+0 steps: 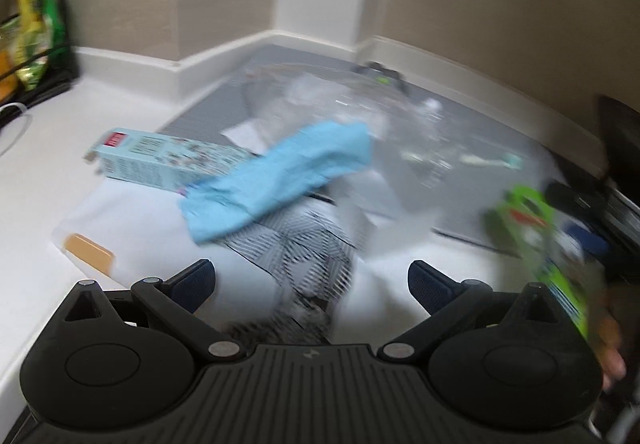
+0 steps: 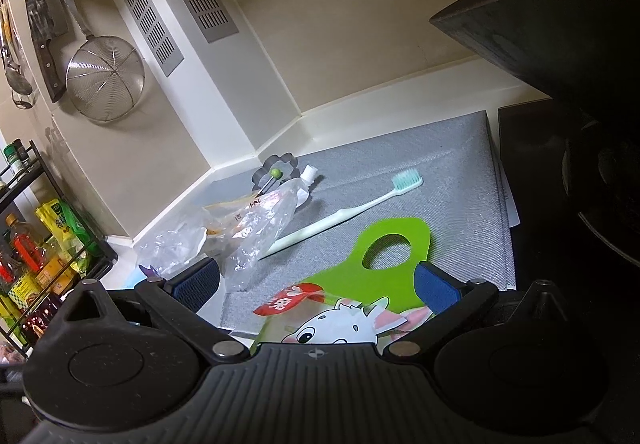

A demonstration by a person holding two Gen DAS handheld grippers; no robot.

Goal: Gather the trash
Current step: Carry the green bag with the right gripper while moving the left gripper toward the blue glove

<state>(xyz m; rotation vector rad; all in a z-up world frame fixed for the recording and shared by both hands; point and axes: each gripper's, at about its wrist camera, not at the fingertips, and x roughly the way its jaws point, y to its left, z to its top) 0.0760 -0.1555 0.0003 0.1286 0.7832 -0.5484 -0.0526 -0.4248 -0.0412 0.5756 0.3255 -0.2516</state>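
Left gripper (image 1: 310,286) hangs wide open over a blurred counter: box (image 1: 168,160), blue cloth (image 1: 276,180). Only the right view is sharp: crumpled bag (image 2: 248,228), toothbrush (image 2: 352,210) on the mat (image 2: 460,204), green packet (image 2: 360,284) between the spread right gripper (image 2: 316,284) fingers.

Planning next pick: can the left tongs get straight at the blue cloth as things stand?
Probably yes. The left tongs are wide open, and the blue cloth lies ahead on top of the pile, uncovered. The light-blue box touches its left end, so it may get nudged. The view is blurred, so the exact gap is unclear.
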